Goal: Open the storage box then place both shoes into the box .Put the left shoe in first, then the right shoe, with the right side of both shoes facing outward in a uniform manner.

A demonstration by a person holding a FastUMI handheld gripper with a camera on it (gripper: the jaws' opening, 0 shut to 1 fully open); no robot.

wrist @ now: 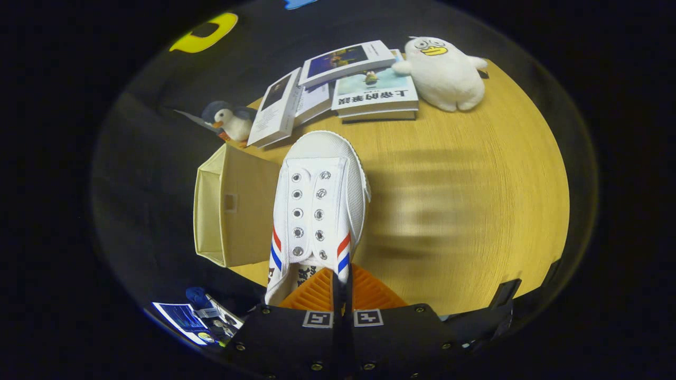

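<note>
Our gripper (341, 285) pinches the white canvas shoe (318, 211) by its heel, carried above the wooden table (475, 211). Next we judge: swing left over the open beige storage box (232, 211).

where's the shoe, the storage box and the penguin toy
white shoe (317, 206), gripper view, on its laced tongue, held by the gripper (342, 287)
storage box (240, 211), gripper view, on its side wall
penguin toy (232, 122), gripper view, on its belly
</note>
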